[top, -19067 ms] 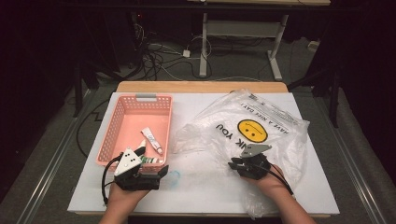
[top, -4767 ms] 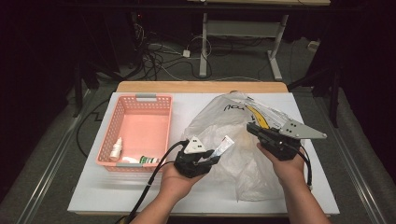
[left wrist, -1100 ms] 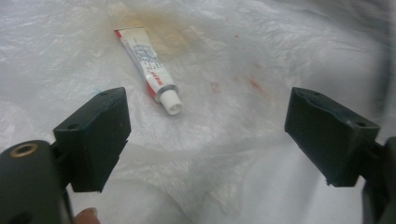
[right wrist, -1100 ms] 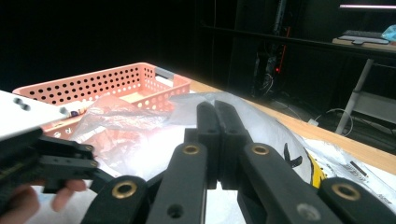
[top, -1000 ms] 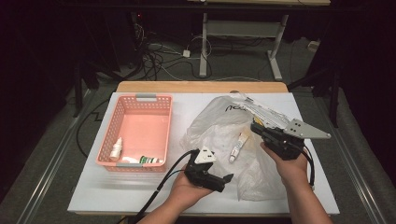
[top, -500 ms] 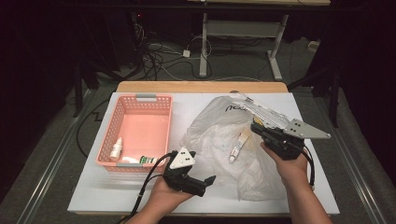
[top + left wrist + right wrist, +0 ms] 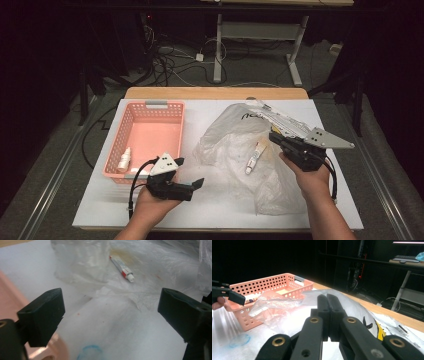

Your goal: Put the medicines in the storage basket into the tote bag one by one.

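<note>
Work: items go from the plastic bag (image 7: pixel 240 150) to the pink basket (image 7: pixel 150 135).
Right tongs (image 7: pixel 274 136): clenched on the bag's edge, lifting it so the mouth is reachable.
Left tongs (image 7: pixel 189 174): released, jaws have just been closing slightly with nothing between, beside the basket.
Tube (image 7: pixel 254 156): lying inside the bag, right of the basket.

1. The white surface (image 7: pixel 220 210) sits on a wooden top whose far edge shows.
2. A pink basket (image 7: pixel 150 137) rests on its left half.
3. A crumpled clear plastic bag (image 7: pixel 235 145) sprawls across the right half, just beside the basket.
4. A faint blue ring (image 7: pixel 88 352) marks the surface.
</note>
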Available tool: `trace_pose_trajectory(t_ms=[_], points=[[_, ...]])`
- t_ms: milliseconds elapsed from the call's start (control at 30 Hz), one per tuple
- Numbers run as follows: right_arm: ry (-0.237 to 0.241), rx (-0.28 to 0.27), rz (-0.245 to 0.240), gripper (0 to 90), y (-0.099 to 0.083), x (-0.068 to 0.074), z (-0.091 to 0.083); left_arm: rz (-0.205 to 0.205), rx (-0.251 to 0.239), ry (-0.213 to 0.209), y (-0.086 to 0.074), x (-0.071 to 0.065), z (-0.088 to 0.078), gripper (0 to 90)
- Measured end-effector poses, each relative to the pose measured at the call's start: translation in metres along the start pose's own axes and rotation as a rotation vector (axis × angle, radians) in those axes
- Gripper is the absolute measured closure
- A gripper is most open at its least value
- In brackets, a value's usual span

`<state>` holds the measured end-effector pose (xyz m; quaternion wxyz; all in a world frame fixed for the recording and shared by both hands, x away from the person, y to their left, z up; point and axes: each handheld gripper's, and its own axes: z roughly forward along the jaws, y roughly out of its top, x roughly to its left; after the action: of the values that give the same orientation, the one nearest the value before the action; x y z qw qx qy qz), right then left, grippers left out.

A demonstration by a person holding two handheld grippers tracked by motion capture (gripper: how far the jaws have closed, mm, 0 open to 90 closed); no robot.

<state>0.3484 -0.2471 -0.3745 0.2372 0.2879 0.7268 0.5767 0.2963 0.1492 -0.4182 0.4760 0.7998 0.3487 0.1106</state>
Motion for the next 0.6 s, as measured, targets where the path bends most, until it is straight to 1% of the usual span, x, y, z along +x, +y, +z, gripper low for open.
trace_pose_trajectory(t_ms=[67, 133, 200, 233, 333, 400, 433, 533, 600], points=[[-0.003, -0.004, 0.002, 90.0, 0.0, 0.0, 0.001, -0.008, -0.007, 0.023, -0.002, 0.008, -0.008, 14.3], [-0.002, -0.004, 0.002, 90.0, 0.0, 0.0, 0.0, -0.026, -0.011, 0.042, -0.004, 0.018, -0.016, 16.5], [-0.001, -0.001, -0.001, 90.0, 0.0, 0.0, 0.0, -0.023, -0.008, 0.062, -0.005, 0.029, -0.026, 21.4], [0.0, 0.001, 0.0, 90.0, 0.0, 0.0, 0.0, -0.032, -0.009, 0.074, -0.005, 0.035, -0.031, 22.9], [0.0, 0.001, -0.003, 90.0, -0.001, 0.001, 0.001, -0.066, -0.007, 0.118, -0.007, 0.052, -0.047, 26.8], [0.0, 0.002, -0.005, 90.0, -0.001, 0.001, 0.002, -0.096, -0.023, 0.146, -0.011, 0.063, -0.058, 29.0], [0.0, 0.007, -0.005, 90.0, -0.001, 0.001, 0.002, -0.102, -0.026, 0.153, -0.013, 0.066, -0.062, 30.7], [-0.002, 0.006, -0.005, 90.0, -0.001, 0.001, 0.002, -0.135, -0.027, 0.198, -0.019, 0.079, -0.072, 34.3], [-0.002, 0.004, -0.007, 90.0, -0.002, 0.0, 0.003, -0.158, -0.024, 0.218, -0.024, 0.088, -0.078, 39.0]])
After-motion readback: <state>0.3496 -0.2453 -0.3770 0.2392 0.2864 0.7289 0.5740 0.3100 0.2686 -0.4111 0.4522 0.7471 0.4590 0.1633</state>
